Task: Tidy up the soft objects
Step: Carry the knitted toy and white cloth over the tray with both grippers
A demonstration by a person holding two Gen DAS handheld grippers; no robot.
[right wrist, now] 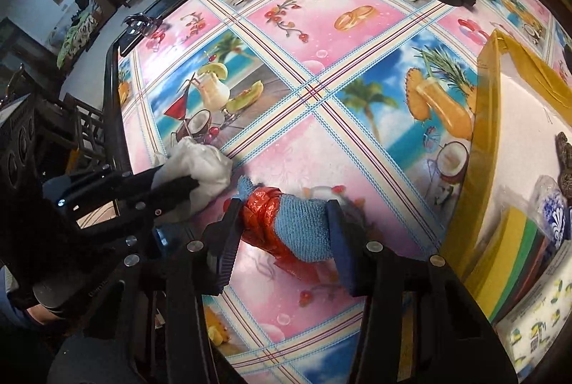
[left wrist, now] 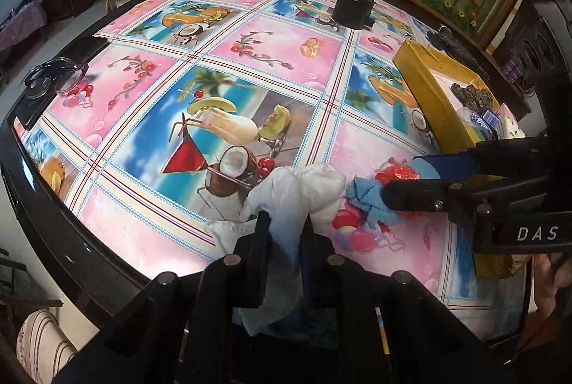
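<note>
White cloth (left wrist: pixel 296 194) sits bunched near the front edge of the counter (left wrist: pixel 250 37), on its fruit-and-cocktail print, and the left gripper (left wrist: pixel 284 234) has its jaws closed on it, with folds of fabric pinched between the two black fingers and more hanging down behind them. Just to its right lies a blue knitted cloth (right wrist: pixel 304 223) tangled with a crumpled red plastic bag (right wrist: pixel 261 212). The right gripper (right wrist: pixel 282 230) stands with its jaws partly open around this bundle, one blue-padded finger at the red bag's side and the other at the blue cloth's far side; whether they press it firmly I cannot tell. From the left wrist view the right gripper's fingers lie across the blue cloth. A yellow box (right wrist: pixel 489 119) stands on the counter's right side, holding coloured sponges (right wrist: pixel 514 244) and small packets. A black cylinder (left wrist: pixel 352 8) stands farther back, well apart from the cloths
</note>
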